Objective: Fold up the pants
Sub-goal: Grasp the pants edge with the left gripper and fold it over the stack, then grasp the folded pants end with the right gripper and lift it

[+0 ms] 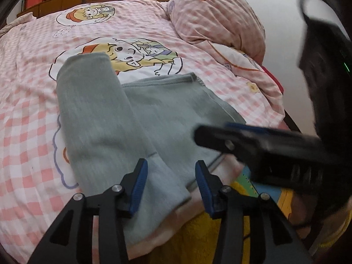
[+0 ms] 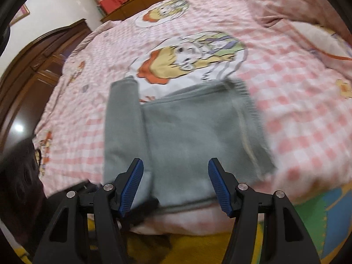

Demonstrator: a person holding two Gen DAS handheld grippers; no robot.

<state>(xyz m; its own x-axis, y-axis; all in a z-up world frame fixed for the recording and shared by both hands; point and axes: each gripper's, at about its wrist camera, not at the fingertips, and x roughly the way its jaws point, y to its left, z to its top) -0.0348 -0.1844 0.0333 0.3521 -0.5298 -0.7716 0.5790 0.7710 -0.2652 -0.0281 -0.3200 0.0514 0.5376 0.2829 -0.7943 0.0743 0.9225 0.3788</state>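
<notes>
Left wrist view shows my left gripper (image 1: 169, 184) with its jaws apart and nothing between them, poised over the near end of the one pair of grey pants (image 1: 123, 121), which lies folded lengthwise near the front edge of the pink checked bed (image 1: 26, 114). Only this view catches the single pillow (image 1: 217, 15) and my right gripper (image 1: 211, 138) crossing in, blurred. Right wrist view shows my right gripper (image 2: 175, 184) spread wide and empty, plus one wooden wardrobe (image 2: 37, 66).
</notes>
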